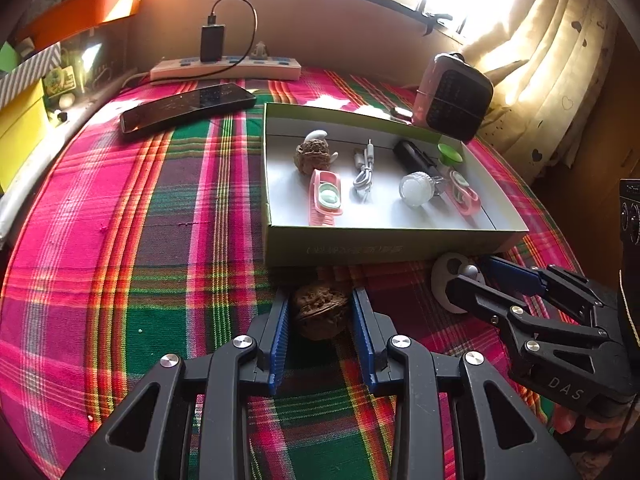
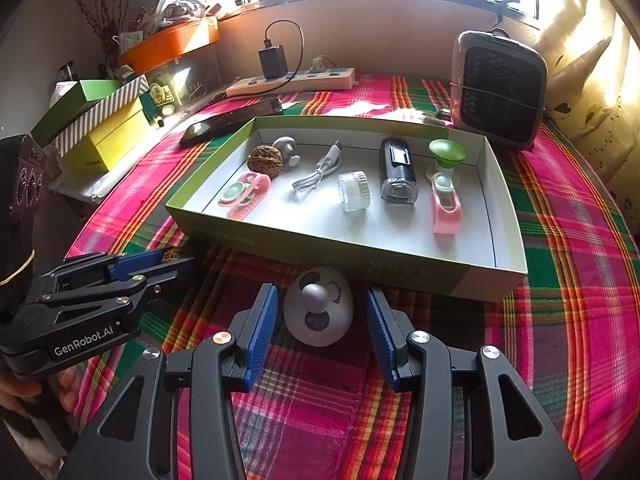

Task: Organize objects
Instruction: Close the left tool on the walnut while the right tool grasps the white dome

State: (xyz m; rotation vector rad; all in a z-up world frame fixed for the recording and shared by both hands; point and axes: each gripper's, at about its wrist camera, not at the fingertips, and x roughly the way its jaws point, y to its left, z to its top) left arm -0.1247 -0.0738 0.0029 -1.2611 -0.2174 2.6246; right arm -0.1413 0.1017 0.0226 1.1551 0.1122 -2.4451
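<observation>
here, closest in, the left gripper (image 1: 320, 316) has its jaws around a brown walnut (image 1: 319, 311) that sits on the plaid-covered surface (image 1: 140, 240) just in front of the box; the blue pads (image 1: 280, 332) lie against the shell's sides or very nearly so, and whether they truly pinch it cannot be told. just beside it, the right gripper (image 2: 322, 316) has its jaws spread to either side of a white egg-shaped holder (image 2: 319, 312) with a grey knob on top, a clear gap showing between each pad and the holder. just beyond both stands a shallow green-walled box (image 2: 400, 268) with a white floor. inside it lie a second walnut (image 2: 265, 161), another white holder (image 2: 285, 145), two pink cases (image 2: 244, 196), a coiled grey cable (image 2: 316, 178), a small clear jar (image 2: 354, 192), a black device (image 2: 398, 174) and a green suction cup (image 2: 447, 152). farther back a dark phone (image 1: 188, 107) lies flat, a small heater (image 2: 498, 88) stands at the far right, and a white power strip (image 2: 292, 80) with a black charger sits against the wall below the window.
</observation>
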